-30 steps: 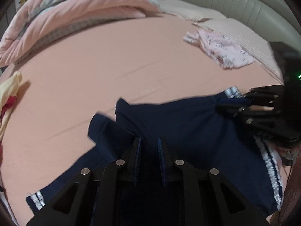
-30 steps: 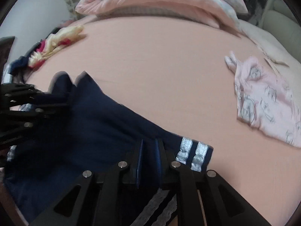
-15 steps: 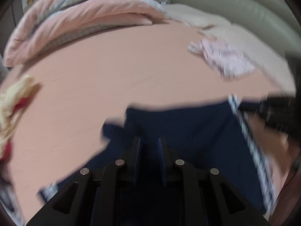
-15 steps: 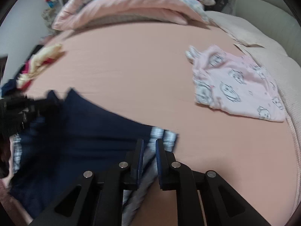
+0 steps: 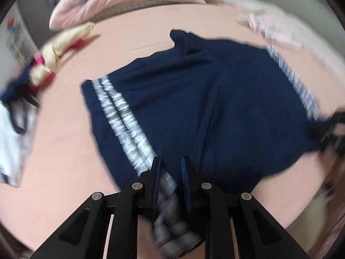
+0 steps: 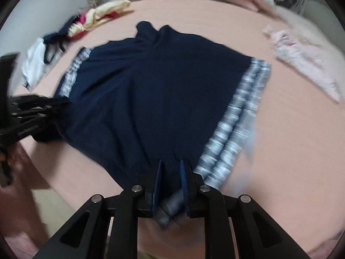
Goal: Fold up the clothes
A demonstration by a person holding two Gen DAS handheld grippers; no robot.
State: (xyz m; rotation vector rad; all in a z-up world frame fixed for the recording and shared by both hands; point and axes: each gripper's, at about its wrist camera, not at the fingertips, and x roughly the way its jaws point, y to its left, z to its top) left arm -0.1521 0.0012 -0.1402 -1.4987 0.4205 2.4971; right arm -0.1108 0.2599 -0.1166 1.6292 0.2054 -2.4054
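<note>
Navy shorts [image 6: 155, 90] with white striped side bands lie spread flat on the pink bed sheet [image 6: 291, 140], near edge bunched.

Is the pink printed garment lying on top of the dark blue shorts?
No, the pink garment lies apart on the sheet, to the right of the navy shorts, with bare sheet between them.

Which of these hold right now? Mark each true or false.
1. The navy shorts with silver side stripes lie spread on the pink bedsheet. True.
2. Cloth sits between the left gripper's pads. True.
3. The right gripper holds the pale pink printed garment. False: it lies apart on the sheet; navy cloth sits between the opening jaws.
4. The shorts are folded in half. False: both striped sides show.
</note>
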